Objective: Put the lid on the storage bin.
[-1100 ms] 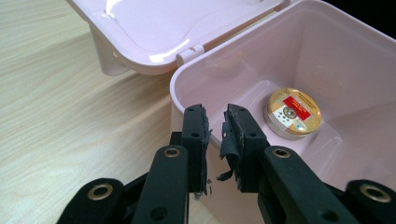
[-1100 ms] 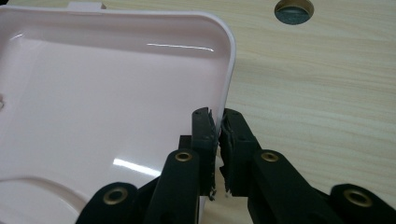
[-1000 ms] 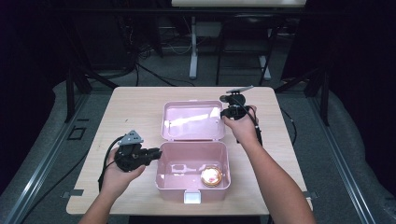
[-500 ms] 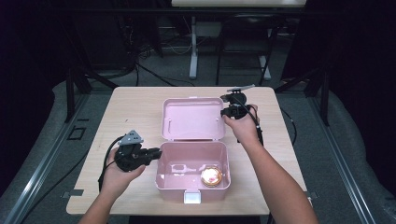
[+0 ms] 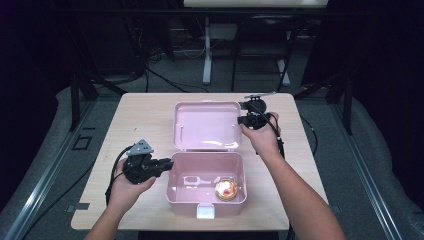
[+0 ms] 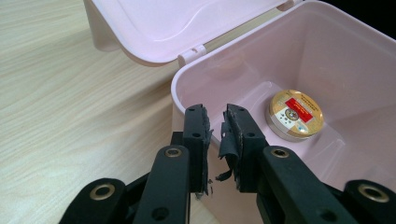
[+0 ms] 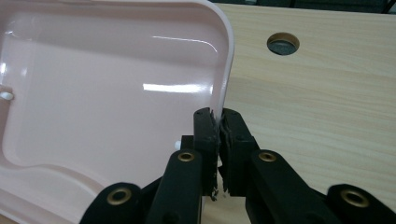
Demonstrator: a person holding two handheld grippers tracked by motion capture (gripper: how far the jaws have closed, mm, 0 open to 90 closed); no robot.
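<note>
One pink box (image 5: 206,187) is seen at lower centre, one round tin (image 5: 226,189) inside. Its wall is clamped by the left gripper (image 6: 215,135); its one lid (image 5: 206,125) is pinched by the right gripper (image 7: 219,130).

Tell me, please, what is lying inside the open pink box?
A round gold tin with a red label lies on the floor of the pink box. The near wall hides the floor strip just behind it.
</note>
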